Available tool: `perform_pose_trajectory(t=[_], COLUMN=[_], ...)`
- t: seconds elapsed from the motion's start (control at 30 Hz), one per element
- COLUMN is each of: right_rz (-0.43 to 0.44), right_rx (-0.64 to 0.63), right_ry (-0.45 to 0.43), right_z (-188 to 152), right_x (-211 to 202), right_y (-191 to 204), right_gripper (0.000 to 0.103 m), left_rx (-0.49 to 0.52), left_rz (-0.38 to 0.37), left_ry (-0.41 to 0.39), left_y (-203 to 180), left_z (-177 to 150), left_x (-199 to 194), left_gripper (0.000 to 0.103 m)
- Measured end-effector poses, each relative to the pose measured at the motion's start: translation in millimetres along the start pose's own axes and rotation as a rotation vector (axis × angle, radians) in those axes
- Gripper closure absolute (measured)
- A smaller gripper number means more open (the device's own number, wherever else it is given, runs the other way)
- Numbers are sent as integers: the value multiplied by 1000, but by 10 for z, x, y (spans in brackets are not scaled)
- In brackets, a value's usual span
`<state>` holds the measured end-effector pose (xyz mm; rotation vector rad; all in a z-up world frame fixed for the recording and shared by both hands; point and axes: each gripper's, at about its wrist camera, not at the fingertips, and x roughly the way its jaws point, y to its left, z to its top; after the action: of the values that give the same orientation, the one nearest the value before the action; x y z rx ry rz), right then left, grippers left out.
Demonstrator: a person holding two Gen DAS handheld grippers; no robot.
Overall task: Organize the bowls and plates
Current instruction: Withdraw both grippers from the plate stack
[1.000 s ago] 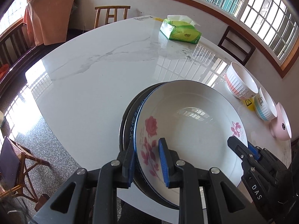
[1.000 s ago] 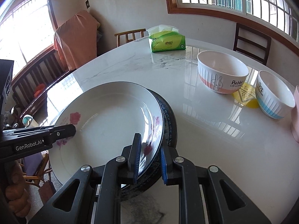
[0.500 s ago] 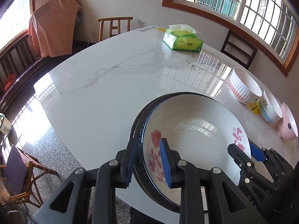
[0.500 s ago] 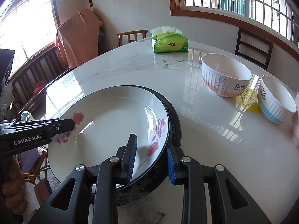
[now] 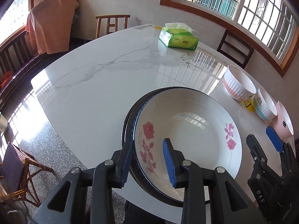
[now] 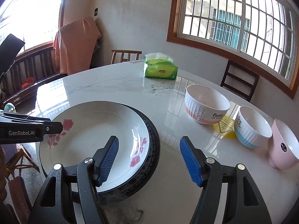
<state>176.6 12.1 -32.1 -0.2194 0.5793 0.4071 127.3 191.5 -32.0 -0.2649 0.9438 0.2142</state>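
Both wrist views close above table (image 5: 104, 85) edge, facing windows; shared: rose plate (image 5: 188, 130) (image 6: 97, 128), bowls.

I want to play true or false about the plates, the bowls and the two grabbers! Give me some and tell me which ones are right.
1. The rose plate sits on top of a dark plate. True.
2. The right gripper is squeezing the rose plate. False: it is open, one finger over the plate and one beside the stack.
3. The rabbit bowl stands upright on the marble table. True.
4. The tissue pack is blue. False: it is green.
5. The left gripper is shut tight. False: it is open, straddling the plates' rims.
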Motion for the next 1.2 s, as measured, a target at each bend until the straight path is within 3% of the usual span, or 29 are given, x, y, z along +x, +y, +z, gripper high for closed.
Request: perform_pose_trajectory(t=[0.2, 0.33, 0.4, 0.6, 0.77, 0.9, 1.0, 1.1, 1.2], right_rz=[-92, -180, -214, -272, -316, -306, -294, -292, -286], right_rx=[63, 74, 82, 136, 234, 318, 318, 319, 343], right_ry=[-60, -114, -150, -240, -288, -293, -290, -284, -258], right_z=[-153, -257, -304, -409, -502, -595, -663, -764, -880], right_x=[-206, -401, -507, -748, -900, -978, -1045, -1145, -1234], right_y=[-389, -603, -689, -890, -1072, -1254, -1318, -1420, -1656], right_gripper=[35, 30, 24, 9, 3, 3, 3, 2, 2], left_rx=[31, 82, 104, 166, 181, 150, 182, 318, 372], left_rz=[27, 114, 120, 70, 17, -95, -188, -205, -268], left_ry=[-48, -135, -161, -233, -328, -397, -352, -247, -148], left_y=[-151, -290, -365, -683, -968, -1163, -1384, -1786, -2142], left_z=[-68, -113, -123, -223, -318, -374, -347, -317, -288], left_x=[-113, -266, -324, -479, -616, -731, -719, -630, -528], left_gripper=[63, 63, 63, 63, 63, 63, 63, 63, 62])
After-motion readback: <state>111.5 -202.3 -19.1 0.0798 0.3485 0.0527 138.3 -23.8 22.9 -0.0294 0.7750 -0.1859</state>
